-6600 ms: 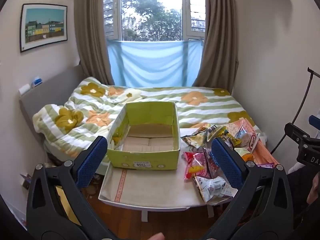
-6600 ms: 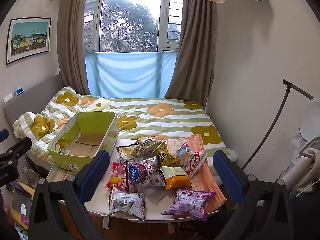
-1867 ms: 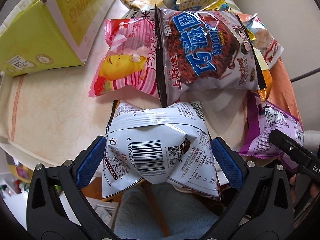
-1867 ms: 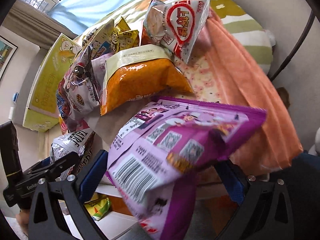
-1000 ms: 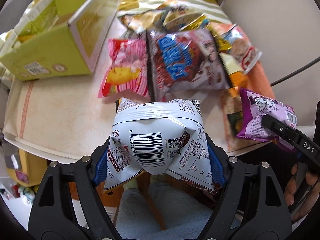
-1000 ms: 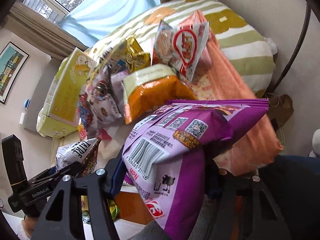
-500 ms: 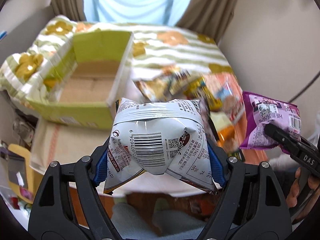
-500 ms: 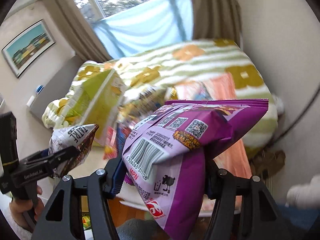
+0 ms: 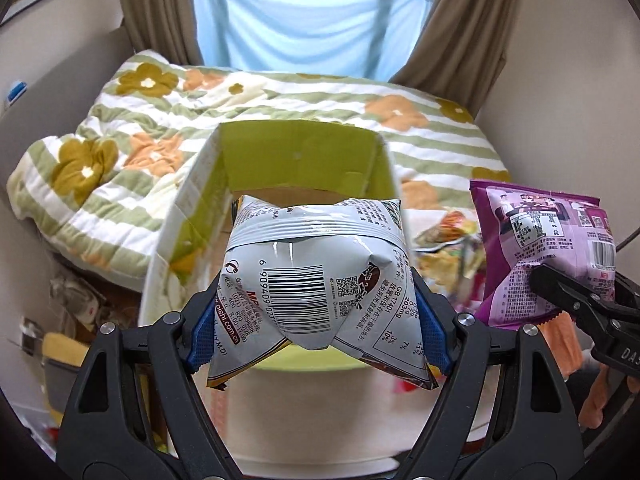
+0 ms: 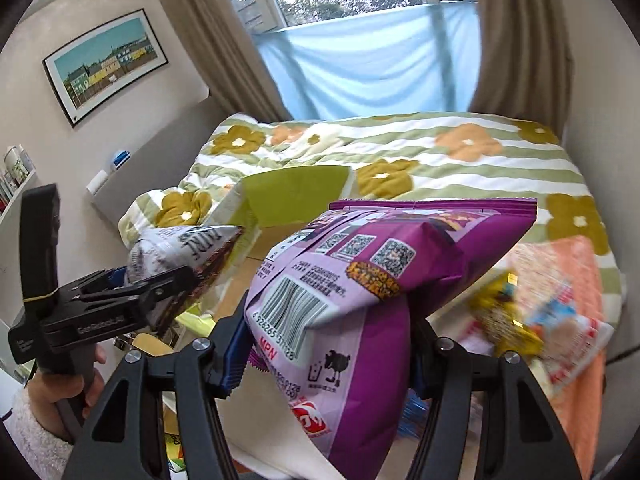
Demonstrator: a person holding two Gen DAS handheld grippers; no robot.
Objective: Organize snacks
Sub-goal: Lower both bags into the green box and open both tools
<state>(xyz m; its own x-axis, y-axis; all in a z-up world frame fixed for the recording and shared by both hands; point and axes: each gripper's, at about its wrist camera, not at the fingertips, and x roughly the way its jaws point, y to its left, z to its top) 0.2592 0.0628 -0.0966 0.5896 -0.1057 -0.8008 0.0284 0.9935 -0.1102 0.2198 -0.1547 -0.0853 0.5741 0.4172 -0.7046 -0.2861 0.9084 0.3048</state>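
White snack bag: clamped between pads of left gripper, held above green box. Purple snack bag: pinched in right gripper, right of box. Box: open, on pale table. Loose snacks on table, blurred. Beyond: flowered bedspread, blue curtain, framed picture.

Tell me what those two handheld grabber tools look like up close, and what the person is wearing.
Both grippers, the left gripper and the right gripper, are matte black plastic frames with forked arms, silver screw heads and ribbed blue pads lining the jaws. The left one's side carries small embossed lettering, too blurred to read surely. The person's left hand emerges from a fluffy white sleeve.
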